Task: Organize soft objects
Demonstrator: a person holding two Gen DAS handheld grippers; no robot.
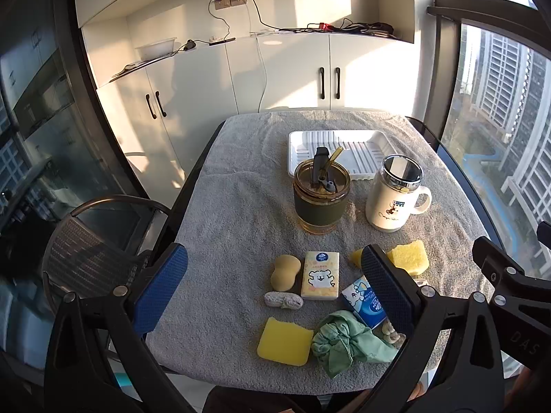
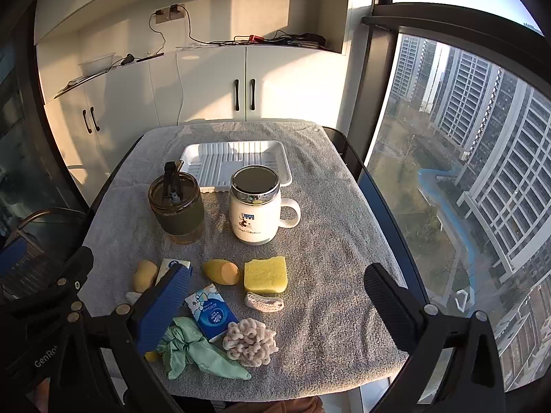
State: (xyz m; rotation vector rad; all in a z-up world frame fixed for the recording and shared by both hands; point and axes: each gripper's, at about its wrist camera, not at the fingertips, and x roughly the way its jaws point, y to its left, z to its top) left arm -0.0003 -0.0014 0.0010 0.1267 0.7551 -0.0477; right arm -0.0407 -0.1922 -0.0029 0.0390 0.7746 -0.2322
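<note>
Soft items lie along the near edge of the grey towel. There is a flat yellow sponge point(image 1: 285, 341), a green cloth scrunchie point(image 1: 344, 344), a yellow tissue pack point(image 1: 320, 275), a blue tissue pack point(image 2: 211, 311), a beige peanut-shaped sponge point(image 1: 285, 272), a thick yellow sponge point(image 2: 265, 274), an egg-shaped sponge point(image 2: 222, 271), a knitted band point(image 2: 264, 301) and a cream fluffy scrunchie point(image 2: 249, 342). My left gripper point(image 1: 273, 258) hovers open above them, holding nothing. My right gripper point(image 2: 279, 270) is also wide open and empty, above the right side of the group.
A white ribbed tray point(image 1: 339, 149) stands at the back of the towel-covered table. In front of it are a lidded tumbler with a straw point(image 1: 320, 199) and a white lidded mug point(image 1: 394, 196). A mesh chair point(image 1: 86, 251) is at the left, windows at the right.
</note>
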